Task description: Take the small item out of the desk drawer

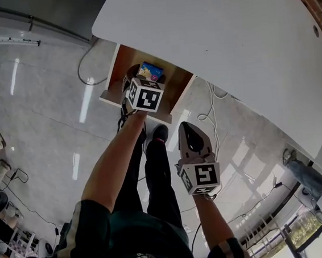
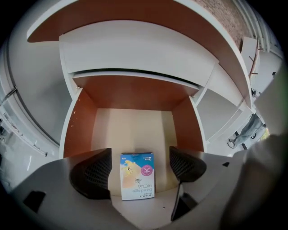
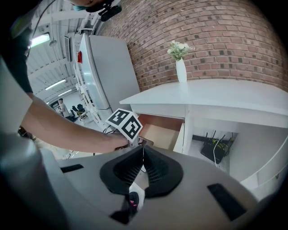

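In the head view the white counter [image 1: 226, 44] filled the upper right, and the desk drawer [image 1: 122, 63] stood pulled out from under its front edge, brown inside. The left claw [image 1: 137, 79] reached down into the drawer, its marker cube uppermost, with the small bandage box [image 1: 150, 71] showing just beyond the cube. The right claw [image 1: 187, 129] hung apart from the drawer, out over the grey floor [image 1: 44, 109] and beside the person's legs. In the left gripper view the left claw stood open, one black pad [image 2: 96, 168] on each side of the blue and peach bandage box [image 2: 137, 176], a thin gap showing at either side, so neither pad pressed on it. The box lay flat on the drawer's pale floor [image 2: 130, 130]. In the right gripper view the right claw [image 3: 141, 166] was closed, its pads meeting with nothing between them. Past it the person's left arm [image 3: 67, 130] stretched to the open drawer [image 3: 162, 134], and a white vase of flowers [image 3: 181, 67] stood at the counter's back edge against the brick wall [image 3: 216, 36].
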### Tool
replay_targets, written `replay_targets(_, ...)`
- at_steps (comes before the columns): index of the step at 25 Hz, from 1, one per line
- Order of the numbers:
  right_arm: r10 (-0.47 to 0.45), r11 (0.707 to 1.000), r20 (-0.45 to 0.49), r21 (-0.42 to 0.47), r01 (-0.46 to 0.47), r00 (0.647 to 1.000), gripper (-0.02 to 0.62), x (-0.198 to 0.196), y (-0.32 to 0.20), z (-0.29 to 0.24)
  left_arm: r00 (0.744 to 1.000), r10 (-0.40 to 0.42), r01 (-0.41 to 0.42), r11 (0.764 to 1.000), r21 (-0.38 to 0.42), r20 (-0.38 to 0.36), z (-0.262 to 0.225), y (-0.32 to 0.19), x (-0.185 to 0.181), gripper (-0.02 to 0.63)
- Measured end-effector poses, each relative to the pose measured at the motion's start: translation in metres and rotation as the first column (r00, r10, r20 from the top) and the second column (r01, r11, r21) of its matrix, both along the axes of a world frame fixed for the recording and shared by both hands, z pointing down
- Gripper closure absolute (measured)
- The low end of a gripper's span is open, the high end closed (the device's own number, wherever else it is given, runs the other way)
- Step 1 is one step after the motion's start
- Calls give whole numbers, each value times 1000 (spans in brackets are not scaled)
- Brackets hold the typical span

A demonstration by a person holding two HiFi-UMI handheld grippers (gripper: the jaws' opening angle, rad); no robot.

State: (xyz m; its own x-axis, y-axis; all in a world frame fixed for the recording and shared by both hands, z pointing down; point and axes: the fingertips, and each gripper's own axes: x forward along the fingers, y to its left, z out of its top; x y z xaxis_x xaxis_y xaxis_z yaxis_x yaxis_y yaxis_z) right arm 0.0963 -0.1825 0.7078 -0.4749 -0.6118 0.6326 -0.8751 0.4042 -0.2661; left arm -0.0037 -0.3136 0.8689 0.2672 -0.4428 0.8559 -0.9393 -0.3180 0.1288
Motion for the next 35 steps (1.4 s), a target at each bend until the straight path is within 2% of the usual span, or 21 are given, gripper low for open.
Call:
replay_targets(4, 7, 1000, -3, -8, -7, 1000, 571, 5, -3, 4, 1000, -11, 11, 1000, 2, 23, 9, -9, 2, 190)
replay_targets(12, 12, 1000, 1, -29, -12, 1000, 571, 5, -9, 9, 998, -31, 33, 998, -46, 52, 42, -16, 5, 166)
replay_targets(27, 33, 997, -10, -69, -34, 999, 571, 18, -1, 21, 995, 0, 18, 981, -192, 97, 93, -3, 1, 150)
replay_targets(35, 50, 994, -5, -93, -51, 999, 571, 16, 4, 23, 994, 15, 6, 983, -184, 111, 99, 2, 1, 150)
